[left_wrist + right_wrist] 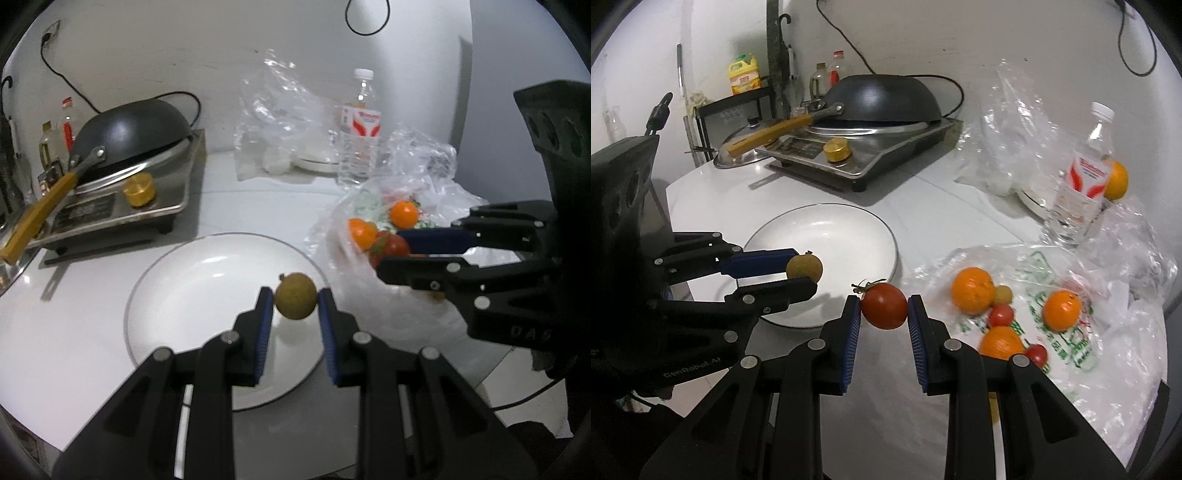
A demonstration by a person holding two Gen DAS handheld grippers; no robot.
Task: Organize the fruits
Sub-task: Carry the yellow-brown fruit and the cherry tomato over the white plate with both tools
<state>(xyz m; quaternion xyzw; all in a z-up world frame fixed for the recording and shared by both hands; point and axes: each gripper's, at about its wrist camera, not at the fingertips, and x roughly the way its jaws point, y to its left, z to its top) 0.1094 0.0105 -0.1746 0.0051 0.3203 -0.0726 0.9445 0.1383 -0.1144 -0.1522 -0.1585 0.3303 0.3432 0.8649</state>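
Left gripper (295,301) clamped on a small round yellow-brown fruit (295,301), held above the near part of the wide white round plate (177,295); right gripper (884,305) clamped on a red tomato with a green stalk (884,305), held over the bare white tabletop (713,206) just short of the plate's rim. Plate empty for now, so nothing sorted yet and both carried pieces not yet set down. Beyond, on the crumpled clear plastic bag with green print (1071,332), three oranges (973,290), two small tomatoes (1001,314) and a pale round fruit (1004,293) left to move. Farther back, a clear plastic water bottle (1086,177) with another orange (1117,181) behind it, and a black wok (886,99) upturned on a steel cooktop (857,155). Judged barely begun.
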